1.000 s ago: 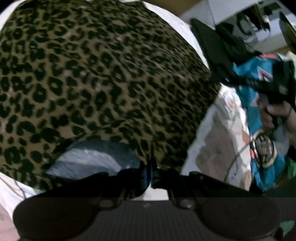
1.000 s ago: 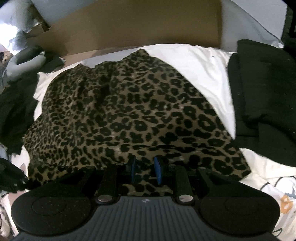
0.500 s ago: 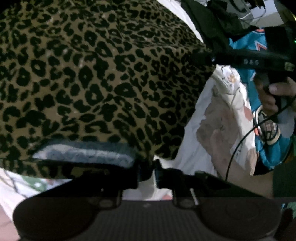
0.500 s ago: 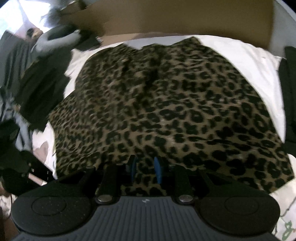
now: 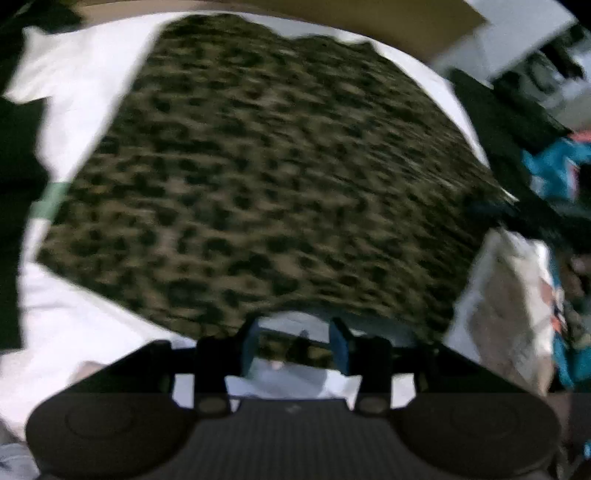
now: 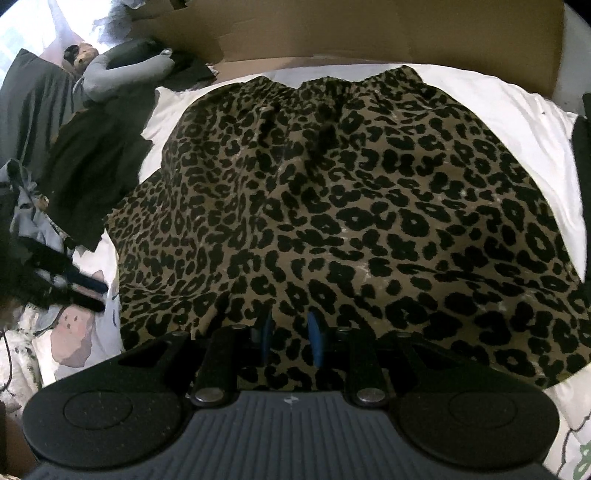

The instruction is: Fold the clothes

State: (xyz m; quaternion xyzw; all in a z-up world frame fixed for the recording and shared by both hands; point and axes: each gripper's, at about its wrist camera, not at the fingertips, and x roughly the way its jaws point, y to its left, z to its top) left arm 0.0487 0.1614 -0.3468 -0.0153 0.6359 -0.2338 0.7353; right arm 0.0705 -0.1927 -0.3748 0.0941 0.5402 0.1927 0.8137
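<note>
Leopard-print garment (image 6: 332, 206): spread on white bedding ahead of both tongs. Left tongs (image 5: 293, 345) opening, hem slack between pads; right tongs (image 6: 288, 338) part-closed over hem, grip uncertain. Release both corners level.

matt leopard-print cloth skirt (image 6: 351, 206), white cotton sheet (image 6: 517, 110), brown cardboard (image 6: 369, 29)

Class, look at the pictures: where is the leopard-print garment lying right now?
In both wrist views the leopard-print garment lies spread on the white sheet, filling the centre, with dark clothes to its left and a brown cardboard panel beyond it.
</note>
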